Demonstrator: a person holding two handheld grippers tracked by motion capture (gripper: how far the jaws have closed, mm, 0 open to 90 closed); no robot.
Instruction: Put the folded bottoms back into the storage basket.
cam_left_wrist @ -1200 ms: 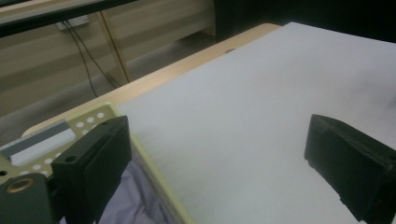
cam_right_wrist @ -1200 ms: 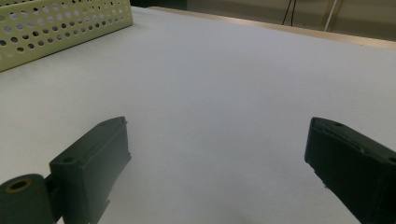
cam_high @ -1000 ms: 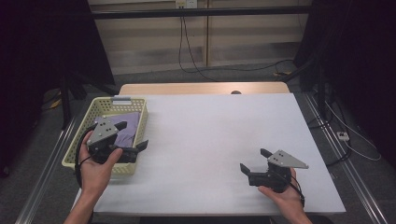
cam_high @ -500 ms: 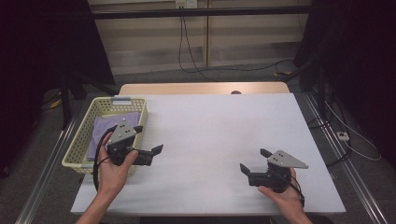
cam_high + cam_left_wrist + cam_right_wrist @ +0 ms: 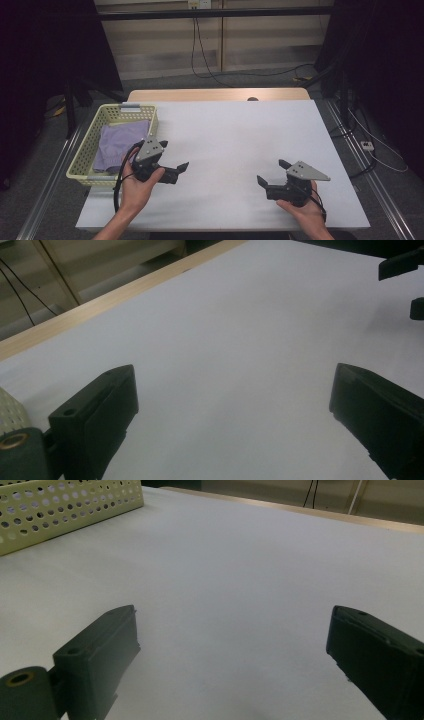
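Observation:
A pale yellow perforated basket (image 5: 118, 112) stands at the table's left edge, and a folded purple cloth (image 5: 119, 144) lies inside it. My left gripper (image 5: 174, 155) is just right of the basket, over the white table (image 5: 235, 135), open with nothing between its jaws. In the left gripper view my left gripper (image 5: 235, 390) has its jaws wide apart over bare table, and the other gripper's black tips (image 5: 400, 265) show at the top right. My right gripper (image 5: 271, 171) is low at the front right, open and pointing left. In its own view my right gripper (image 5: 232, 635) is empty, with the basket (image 5: 65, 510) far ahead.
A wooden strip (image 5: 215, 95) runs along the table's far edge. Cables (image 5: 210, 55) lie on the floor beyond it, and a power strip (image 5: 367, 145) is to the right. Metal rails (image 5: 47, 185) flank the table.
My left gripper has moved right, from over the basket's front corner out onto the table. The right gripper has stayed in place.

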